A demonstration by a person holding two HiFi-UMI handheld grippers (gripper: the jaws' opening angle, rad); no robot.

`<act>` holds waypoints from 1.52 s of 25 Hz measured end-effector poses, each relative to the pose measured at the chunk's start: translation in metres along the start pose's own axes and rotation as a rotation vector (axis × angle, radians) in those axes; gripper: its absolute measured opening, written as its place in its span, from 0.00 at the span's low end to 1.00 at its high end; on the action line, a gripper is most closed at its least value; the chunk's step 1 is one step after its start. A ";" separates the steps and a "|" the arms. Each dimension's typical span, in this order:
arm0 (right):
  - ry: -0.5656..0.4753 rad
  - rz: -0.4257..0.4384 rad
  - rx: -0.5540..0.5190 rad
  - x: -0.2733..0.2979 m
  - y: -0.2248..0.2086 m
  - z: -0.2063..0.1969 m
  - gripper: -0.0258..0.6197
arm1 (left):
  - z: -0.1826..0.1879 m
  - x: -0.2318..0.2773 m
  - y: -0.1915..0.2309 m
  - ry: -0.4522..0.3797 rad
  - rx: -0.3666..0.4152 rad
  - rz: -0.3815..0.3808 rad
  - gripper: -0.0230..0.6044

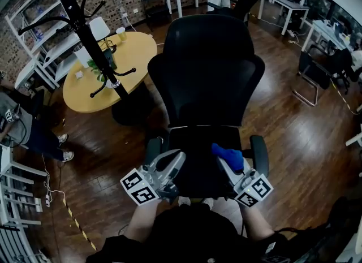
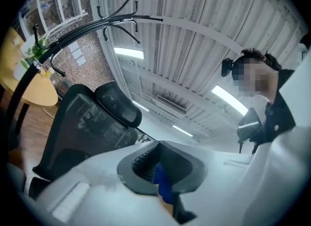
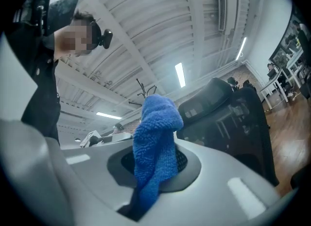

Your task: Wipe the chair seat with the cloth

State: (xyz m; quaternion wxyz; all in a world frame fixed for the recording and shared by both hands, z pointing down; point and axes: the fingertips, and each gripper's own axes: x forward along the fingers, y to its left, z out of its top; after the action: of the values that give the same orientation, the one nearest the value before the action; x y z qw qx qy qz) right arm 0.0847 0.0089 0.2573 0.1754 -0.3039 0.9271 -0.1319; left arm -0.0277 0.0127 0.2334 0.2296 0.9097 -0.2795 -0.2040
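From the head view, the left tongs (image 1: 181,155) and right tongs (image 1: 222,158) sit side by side over the front of the black chair seat (image 1: 195,168). The blue cloth (image 1: 229,155) is bunched at the tip of the right tongs, above the seat's right half. The backrest (image 1: 206,69) rises just beyond both tips, and an armrest (image 1: 259,153) lies just outboard of the right tongs.

In the left gripper view the left tongs look pressed together with nothing of the task held. Only a thin blue sliver shows in the slit, and I cannot tell what it is.

In the right gripper view the right tongs pinch the cloth near its middle. A thick fold stands up past the pads and a tail hangs below.

The wipe itself seems about to begin. To do it well, tip the right tongs down so the free fold, not the hard tips, presses on the seat. Then draw it in overlapping strokes from the backrest side toward the front edge, keeping the pinch firm so the cloth does not drag out. The left tongs could steady the chair against swivelling.
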 end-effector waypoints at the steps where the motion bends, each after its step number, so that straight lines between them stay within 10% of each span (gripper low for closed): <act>1: -0.005 -0.002 0.004 -0.003 -0.001 -0.003 0.10 | -0.004 -0.005 -0.001 0.001 0.001 0.010 0.02; 20: 0.041 -0.079 -0.049 -0.107 0.147 -0.042 0.10 | -0.067 -0.116 -0.111 0.020 -0.049 -0.069 0.02; 38: 0.019 -0.028 -0.085 -0.136 0.142 -0.012 0.09 | -0.080 -0.089 -0.142 -0.005 -0.007 -0.054 0.02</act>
State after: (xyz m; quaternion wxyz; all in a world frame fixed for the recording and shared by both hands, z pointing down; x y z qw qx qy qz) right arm 0.1087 0.2041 0.2514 0.1516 -0.3225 0.9292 -0.0977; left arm 0.0035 0.1957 0.2448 0.2264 0.9156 -0.2549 -0.2133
